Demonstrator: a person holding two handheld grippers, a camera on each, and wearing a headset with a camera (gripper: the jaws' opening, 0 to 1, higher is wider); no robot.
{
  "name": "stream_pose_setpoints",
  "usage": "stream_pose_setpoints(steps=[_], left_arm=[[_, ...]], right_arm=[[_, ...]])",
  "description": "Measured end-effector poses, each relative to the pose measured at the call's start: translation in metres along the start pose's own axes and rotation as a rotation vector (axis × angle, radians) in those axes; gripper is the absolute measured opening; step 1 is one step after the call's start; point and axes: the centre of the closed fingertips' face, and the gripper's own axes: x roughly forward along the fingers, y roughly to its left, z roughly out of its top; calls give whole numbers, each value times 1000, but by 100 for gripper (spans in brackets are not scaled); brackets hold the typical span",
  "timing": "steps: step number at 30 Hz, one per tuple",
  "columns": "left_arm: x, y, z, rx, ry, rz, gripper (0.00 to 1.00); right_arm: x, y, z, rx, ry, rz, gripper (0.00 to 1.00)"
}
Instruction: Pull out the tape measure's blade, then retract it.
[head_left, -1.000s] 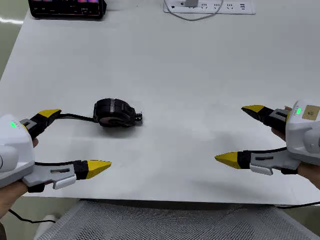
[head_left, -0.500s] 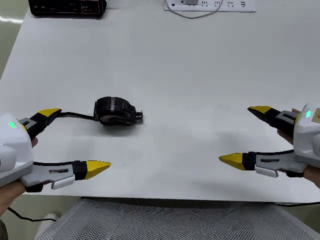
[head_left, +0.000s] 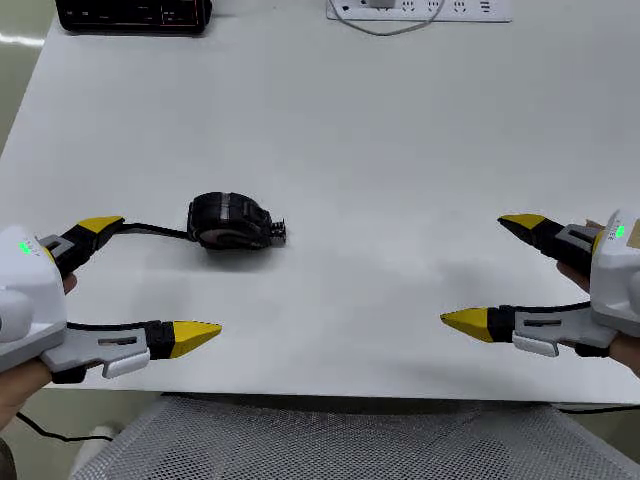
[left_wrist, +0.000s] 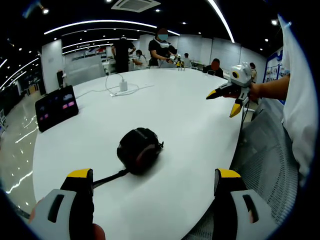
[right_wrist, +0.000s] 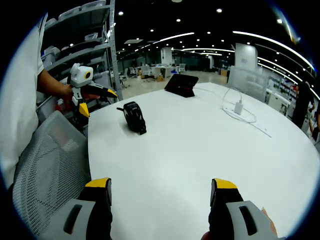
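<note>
The tape measure (head_left: 232, 223) lies on the white table (head_left: 400, 130), on the left side, with its blade tucked in. A black strap (head_left: 155, 233) runs from it to the left, up to the far tip of the left gripper (head_left: 160, 277). That gripper is wide open and holds nothing. The right gripper (head_left: 476, 270) is well apart on the right, wide open too, with nothing in it. A power strip (head_left: 420, 11) and a black tablet (head_left: 135, 14) sit at the far edge.
</note>
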Motion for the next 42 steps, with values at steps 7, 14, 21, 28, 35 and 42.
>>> stream_pose_setpoints(steps=[7, 14, 21, 28, 35, 42], left_arm=[[-1, 0, -2, 1, 5, -4, 99], [-1, 0, -2, 4, 4, -13, 99], [-1, 0, -3, 5, 6, -27, 99], [-4, 4, -4, 11, 12, -27, 99], [-5, 6, -3, 11, 8, -23, 99], [-4, 4, -5, 38, 19, -20, 99]], right_arm=[[0, 2, -2, -5, 4, 4, 81], [-1, 4, -1, -8, 0, 11, 81], [-1, 7, -3, -29, 11, 23, 83], [-2, 7, -3, -35, 15, 23, 83], [-1, 9, -4, -41, 23, 27, 83], [-1, 9, -6, -32, 25, 25, 83]])
